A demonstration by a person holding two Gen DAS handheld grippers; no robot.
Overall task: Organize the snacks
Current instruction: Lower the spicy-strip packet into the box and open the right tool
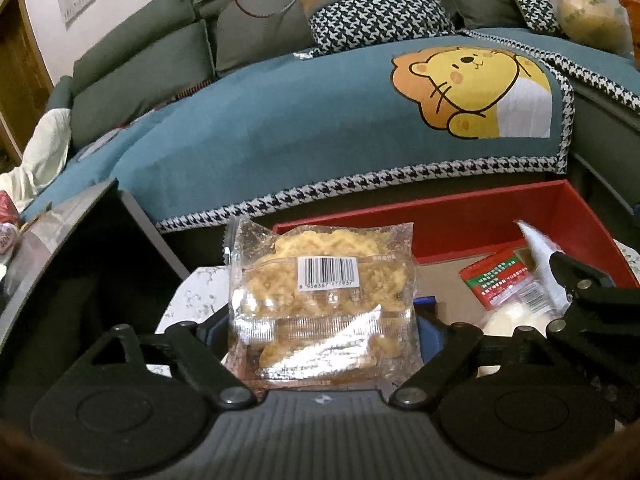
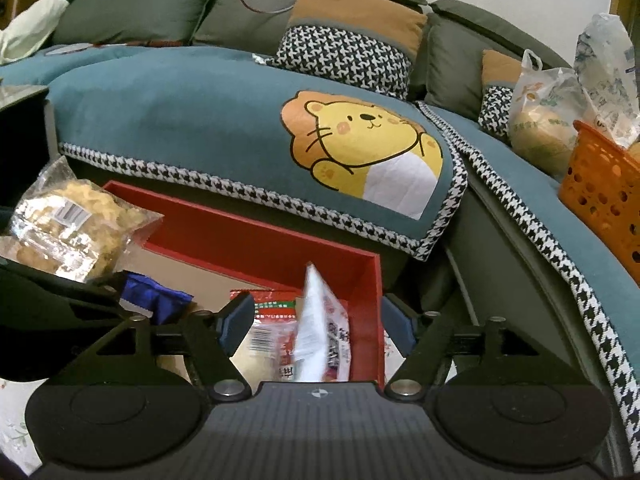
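Observation:
My left gripper [image 1: 322,326] is shut on a clear packet of yellow crispy snack [image 1: 320,292] with a barcode label, held upright at the near left edge of a red box [image 1: 472,220]. The same packet shows at the left of the right wrist view [image 2: 76,228]. My right gripper [image 2: 316,326] is open above the red box [image 2: 260,240], over a red-and-green snack packet [image 2: 276,316] and a white-and-red packet [image 2: 320,332] standing inside. In the left wrist view the red-and-green packet [image 1: 500,276] lies in the box beside the right gripper's black frame.
A blue wrapper [image 2: 154,294] lies in the box's left part. A teal sofa cover with a cartoon lion [image 2: 352,140] runs behind the box. An orange basket [image 2: 604,184] and plastic bags [image 2: 552,120] sit on the sofa at right. A dark table [image 1: 80,248] stands left.

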